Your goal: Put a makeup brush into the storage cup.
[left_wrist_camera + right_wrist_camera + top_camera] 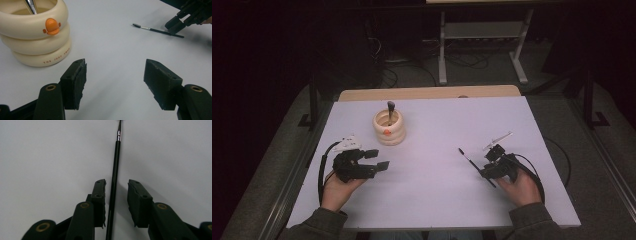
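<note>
On the white tabletop (pixel 427 195), a thin black brush (pixel 115 170) is seen lying between the jaws of the right gripper (pixel 116 195); a gap is left on one side, so it is not pinched. The left gripper (pixel 115 80) is held spread and empty near a cream ringed holder (pixel 35 37).

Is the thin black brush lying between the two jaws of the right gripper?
Yes, the brush runs between the right gripper jaws, on the white table.

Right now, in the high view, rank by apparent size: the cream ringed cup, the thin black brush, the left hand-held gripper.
1. left hand-held gripper, with its body, largest.
2. cream ringed cup, somewhat smaller; it sits farther from the camera, so this is unsure.
3. thin black brush, long but by far the slimmest.
</note>
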Demonstrator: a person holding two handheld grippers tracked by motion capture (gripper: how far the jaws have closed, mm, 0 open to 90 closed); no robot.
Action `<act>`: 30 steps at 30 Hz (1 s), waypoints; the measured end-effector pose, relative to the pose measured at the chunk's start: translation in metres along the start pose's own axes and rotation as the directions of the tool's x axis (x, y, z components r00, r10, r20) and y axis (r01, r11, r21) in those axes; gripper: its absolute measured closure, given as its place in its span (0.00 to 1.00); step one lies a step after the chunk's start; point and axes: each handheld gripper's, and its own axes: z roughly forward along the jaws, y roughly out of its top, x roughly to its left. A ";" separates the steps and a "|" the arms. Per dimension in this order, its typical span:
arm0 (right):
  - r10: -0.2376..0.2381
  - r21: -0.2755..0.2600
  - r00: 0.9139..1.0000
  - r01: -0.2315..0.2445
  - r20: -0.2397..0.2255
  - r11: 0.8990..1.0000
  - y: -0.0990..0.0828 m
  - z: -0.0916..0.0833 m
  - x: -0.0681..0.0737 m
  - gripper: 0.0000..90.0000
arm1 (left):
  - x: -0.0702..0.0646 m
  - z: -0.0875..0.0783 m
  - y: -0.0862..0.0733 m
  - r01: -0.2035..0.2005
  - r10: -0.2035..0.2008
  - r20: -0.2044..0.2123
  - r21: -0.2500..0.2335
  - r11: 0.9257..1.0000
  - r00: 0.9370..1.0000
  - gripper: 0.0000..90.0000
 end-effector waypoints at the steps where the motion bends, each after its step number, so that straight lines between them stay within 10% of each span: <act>1: -0.004 0.005 1.000 0.004 0.002 1.000 0.000 0.000 0.001 0.75 | 0.000 0.000 0.000 -0.002 0.002 0.001 -0.001 1.000 1.000 0.38; 17: -0.011 0.081 0.997 0.005 0.074 0.997 0.006 0.009 0.013 0.91 | -0.002 0.004 0.000 -0.004 0.004 0.006 0.011 1.000 1.000 0.38; 30: 0.027 0.079 0.999 -0.029 0.032 0.996 0.007 0.008 0.006 0.94 | 0.003 -0.002 0.000 0.016 -0.017 -0.001 -0.012 1.000 1.000 0.39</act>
